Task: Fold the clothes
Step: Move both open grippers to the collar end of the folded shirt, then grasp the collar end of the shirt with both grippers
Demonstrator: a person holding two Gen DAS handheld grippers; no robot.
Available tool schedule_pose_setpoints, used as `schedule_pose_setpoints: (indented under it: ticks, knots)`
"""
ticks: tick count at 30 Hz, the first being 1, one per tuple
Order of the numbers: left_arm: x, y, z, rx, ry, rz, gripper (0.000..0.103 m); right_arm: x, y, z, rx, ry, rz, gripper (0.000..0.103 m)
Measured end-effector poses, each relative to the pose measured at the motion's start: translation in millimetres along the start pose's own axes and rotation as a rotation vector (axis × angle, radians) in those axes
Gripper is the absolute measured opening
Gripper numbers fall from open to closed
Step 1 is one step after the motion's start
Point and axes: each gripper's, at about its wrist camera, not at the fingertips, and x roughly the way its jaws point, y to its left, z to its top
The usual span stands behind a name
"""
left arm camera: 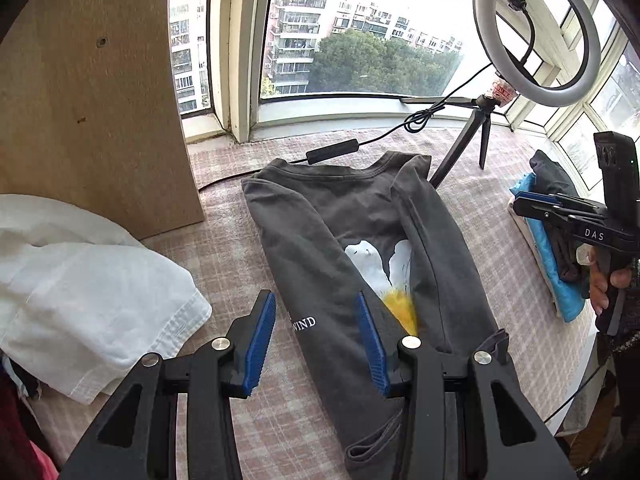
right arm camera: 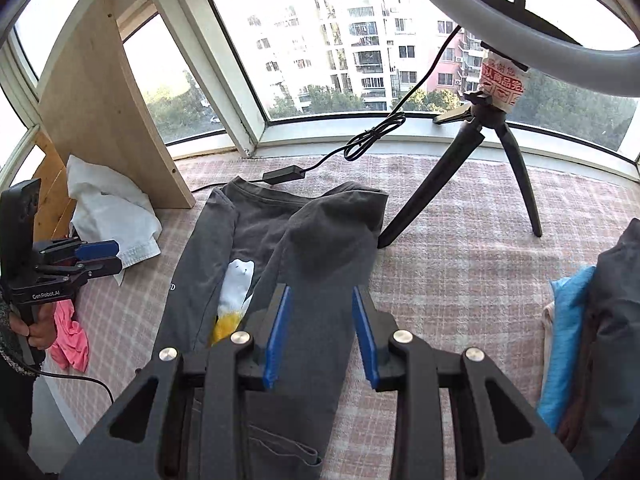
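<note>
A dark grey T-shirt [left arm camera: 320, 240] [right arm camera: 320, 240] with a white and yellow print [left arm camera: 376, 260] lies on the pink checked cloth [left arm camera: 240, 248]. Both of its sides are folded inward, so it forms a long strip. My left gripper [left arm camera: 314, 298] hovers open over the shirt's lower left part, with nothing between its blue pads. My right gripper [right arm camera: 321, 292] hovers open over the folded right side, also holding nothing. Each gripper shows at the edge of the other's view, the right one [left arm camera: 520, 200] and the left one [right arm camera: 112, 258], each held by a hand.
A white garment [left arm camera: 80, 280] lies left beside an upright wooden board [left arm camera: 92, 100]. A ring light on a tripod [left arm camera: 484, 136] stands behind the shirt, one leg touching its shoulder, and its cable box [left arm camera: 332, 150] lies at the collar. Folded clothes [left arm camera: 556, 276] are stacked right; a pink garment [right arm camera: 72, 340] lies left.
</note>
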Motion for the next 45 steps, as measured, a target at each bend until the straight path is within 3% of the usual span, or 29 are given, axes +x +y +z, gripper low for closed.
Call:
schedule_pose_setpoints:
  ticks: [7, 12, 21, 24, 28, 32, 39, 45]
  knots:
    - [64, 27, 36, -0.033, 0.026, 0.026, 0.040, 113, -8, 50, -0.038, 0.094, -0.063, 0.031]
    - [94, 48, 41, -0.048, 0.061, 0.055, 0.040, 159, -24, 64, -0.037, 0.155, -0.126, 0.027]
    - [122, 39, 50, 0.015, 0.085, 0.070, 0.041, 118, -16, 61, -0.088, 0.077, -0.060, 0.029]
    - [129, 35, 53, 0.023, 0.088, 0.074, 0.041, 108, -16, 64, -0.107, 0.066, -0.063, 0.041]
    - [133, 30, 58, 0.036, 0.083, 0.075, 0.042, 118, -13, 71, -0.181, 0.080, -0.143, 0.042]
    - [136, 26, 62, 0.054, 0.082, 0.078, 0.043, 141, -14, 76, -0.213, 0.120, -0.153, 0.042]
    - [142, 22, 66, 0.077, 0.077, 0.083, 0.047, 164, 8, 73, -0.391, 0.158, -0.206, 0.043]
    - [144, 19, 68, 0.099, 0.068, 0.087, 0.047, 175, 5, 77, -0.403, 0.206, -0.188, 0.043]
